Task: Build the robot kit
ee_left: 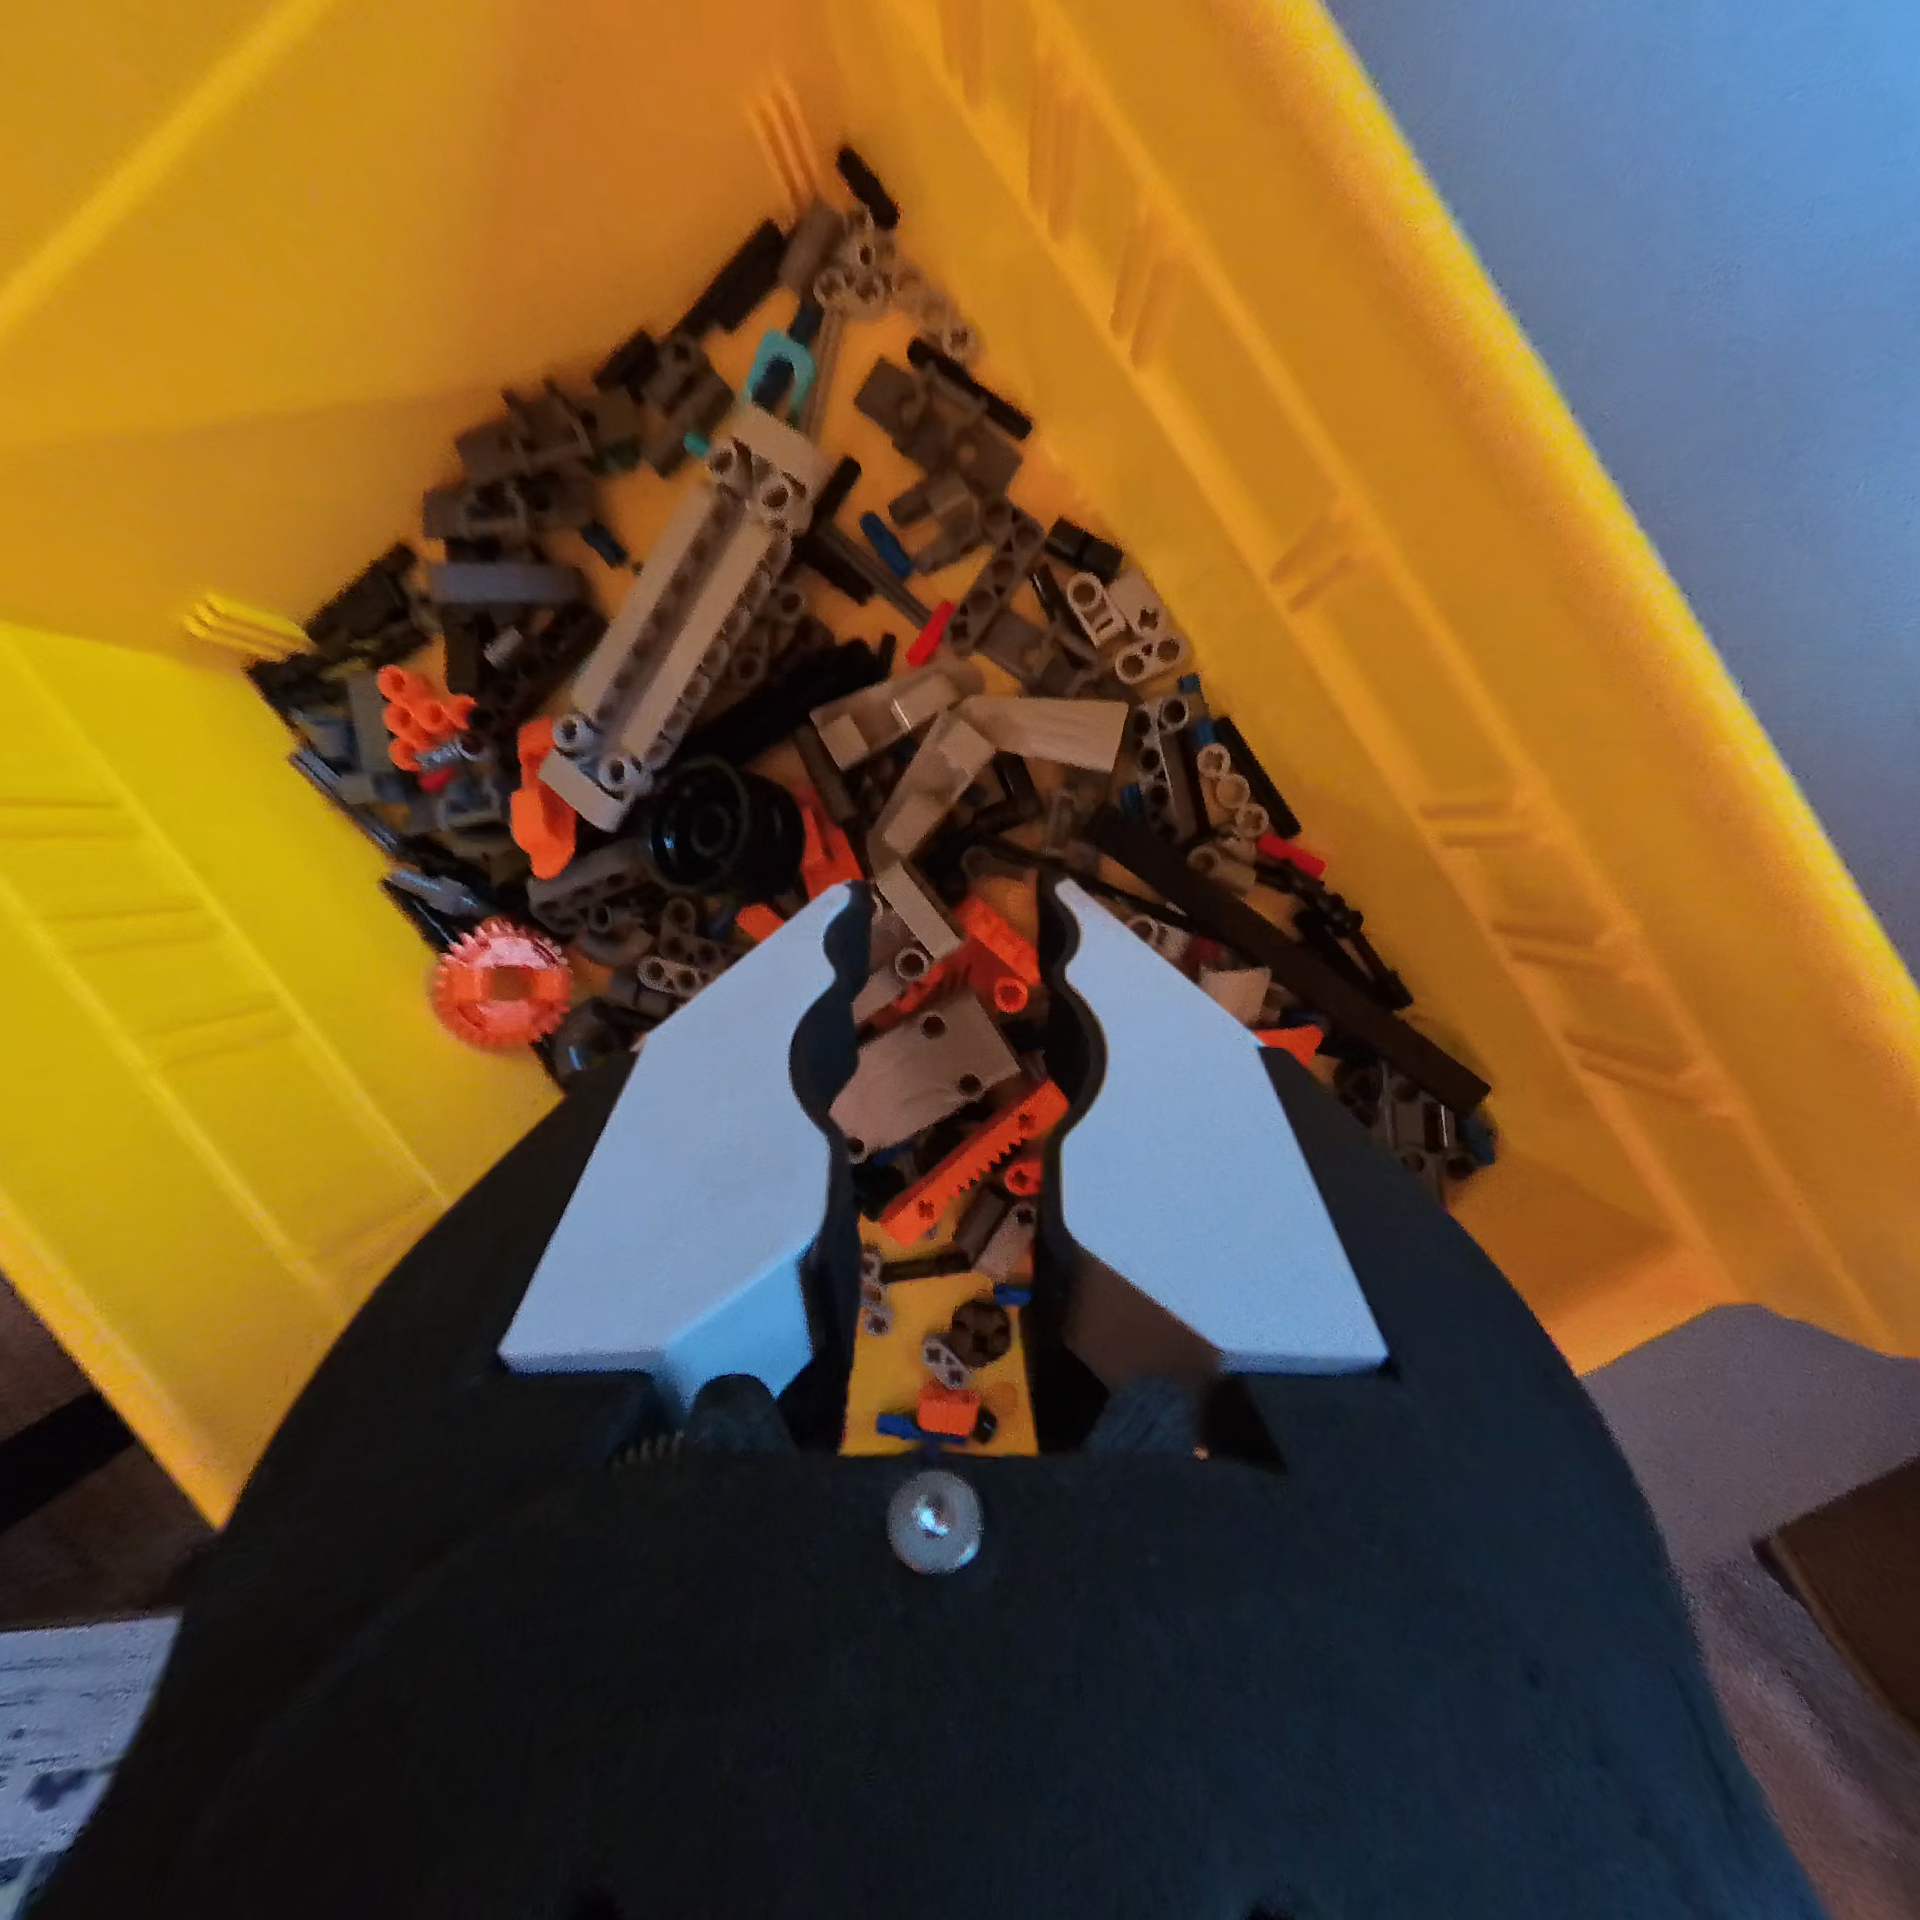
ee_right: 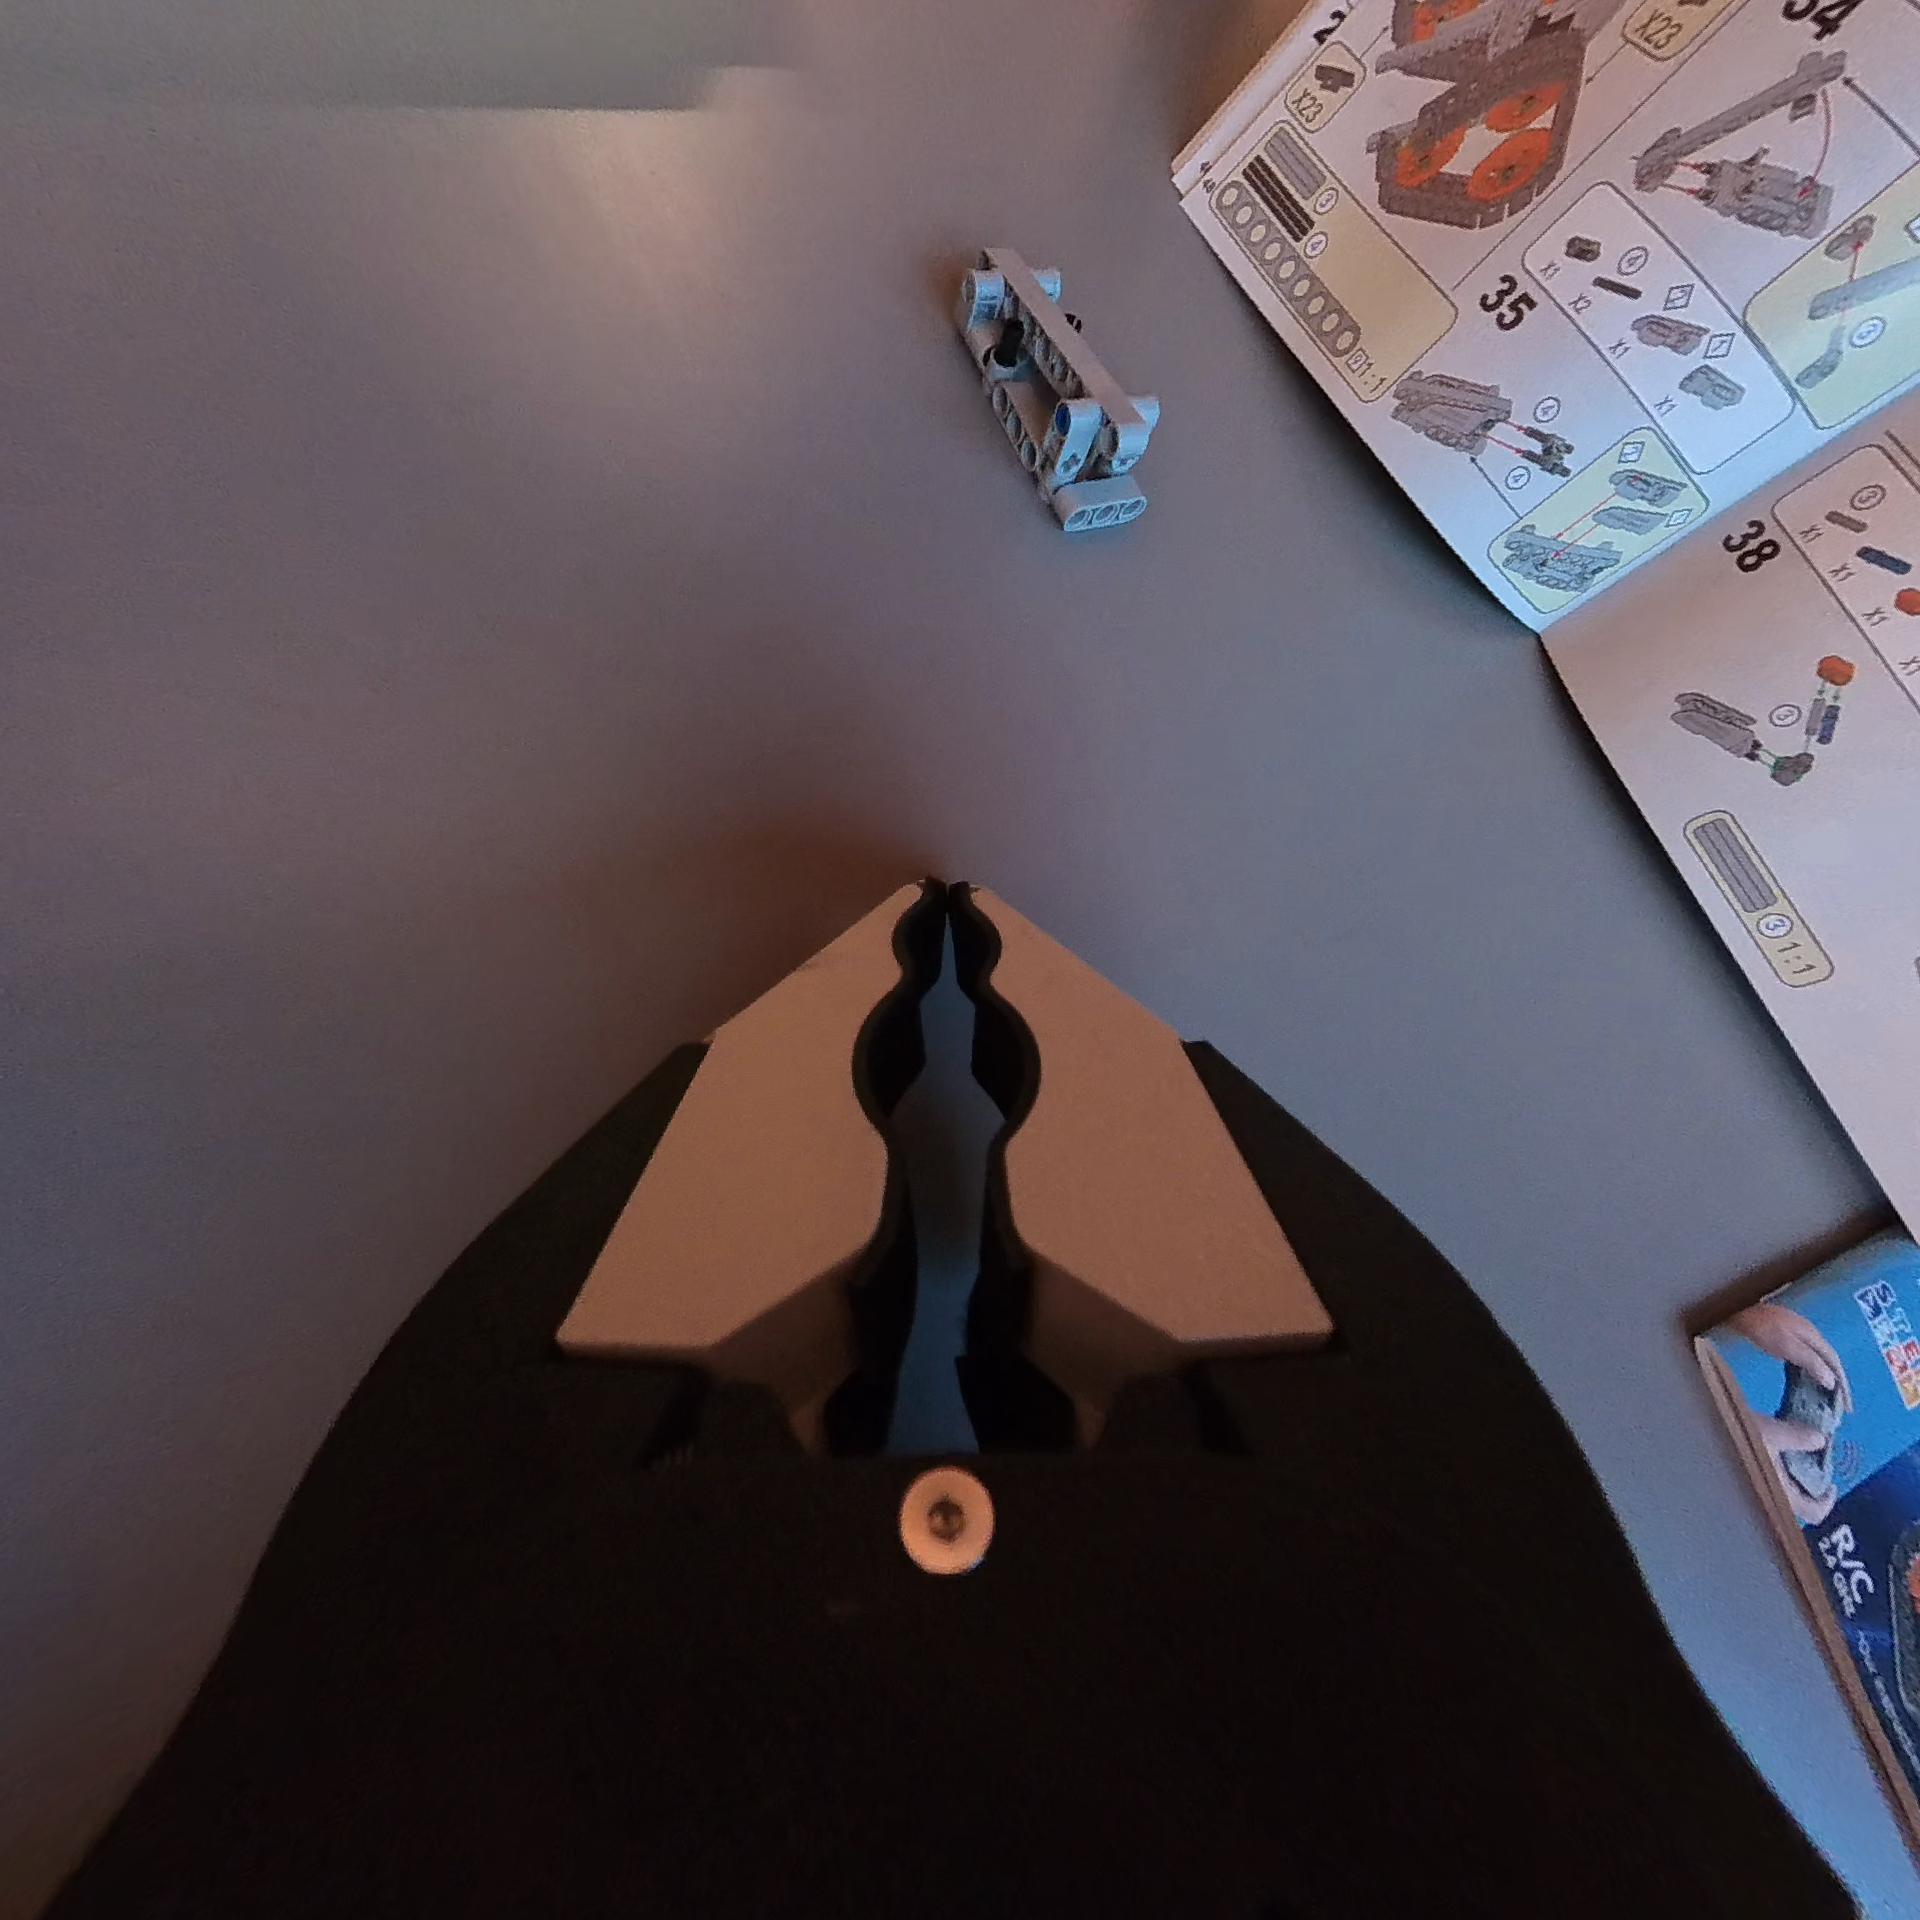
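Note:
My left gripper [ee_left: 954, 902] is open and hangs over a yellow bin [ee_left: 1299, 436] with a heap of grey, black and orange building-toy pieces. Between its fingers show a grey block [ee_left: 925, 1070] and an orange toothed rack [ee_left: 971, 1158]; it holds nothing. A long light-grey assembly [ee_left: 686, 623], a black wheel [ee_left: 717, 826] and an orange gear [ee_left: 501, 987] lie in the heap. My right gripper [ee_right: 943, 886] is shut and empty above a grey table [ee_right: 416, 520]. A small light-grey beam assembly [ee_right: 1055, 384] lies on the table ahead of it, apart.
An open instruction booklet [ee_right: 1621, 343] lies at the right of the table. A blue printed box [ee_right: 1829, 1455] sits at the lower right edge. The bin's tall yellow walls close in around the left gripper. Tip to tip, the grippers are about 45 centimeters apart. From my left tips it is roughly 4 centimeters to the black wheel [ee_left: 717, 826]; from my right, 50 centimeters.

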